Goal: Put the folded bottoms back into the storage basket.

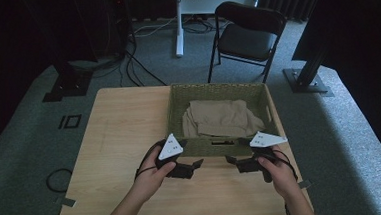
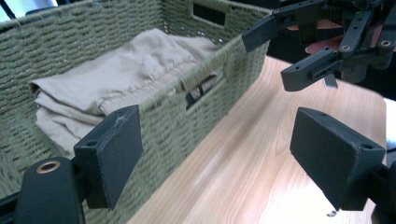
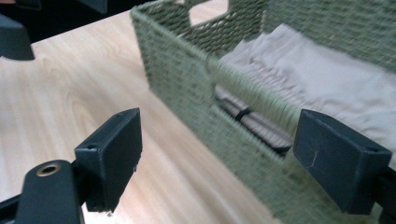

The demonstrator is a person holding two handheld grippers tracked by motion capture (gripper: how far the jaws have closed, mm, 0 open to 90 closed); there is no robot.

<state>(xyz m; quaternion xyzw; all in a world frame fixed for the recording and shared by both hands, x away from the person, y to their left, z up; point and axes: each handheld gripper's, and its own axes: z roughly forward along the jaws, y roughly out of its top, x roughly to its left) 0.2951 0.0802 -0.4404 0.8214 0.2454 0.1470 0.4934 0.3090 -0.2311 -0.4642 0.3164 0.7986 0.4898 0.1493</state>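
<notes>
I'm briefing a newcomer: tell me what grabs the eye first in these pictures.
A green woven basket sits at the far middle of the wooden table, with folded beige cloth inside it. Just in front of its near wall, the left gripper and the right gripper face each other, both open and holding nothing.

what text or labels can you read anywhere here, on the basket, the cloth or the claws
None can be read.
The woven basket bears no lettering.
The folded beige cloth shows no tag or print.
The grey plates on the left claw and right claw carry small dark marks, too small to read.
A dark outlined mark on the floor is a shape, not legible text.
</notes>
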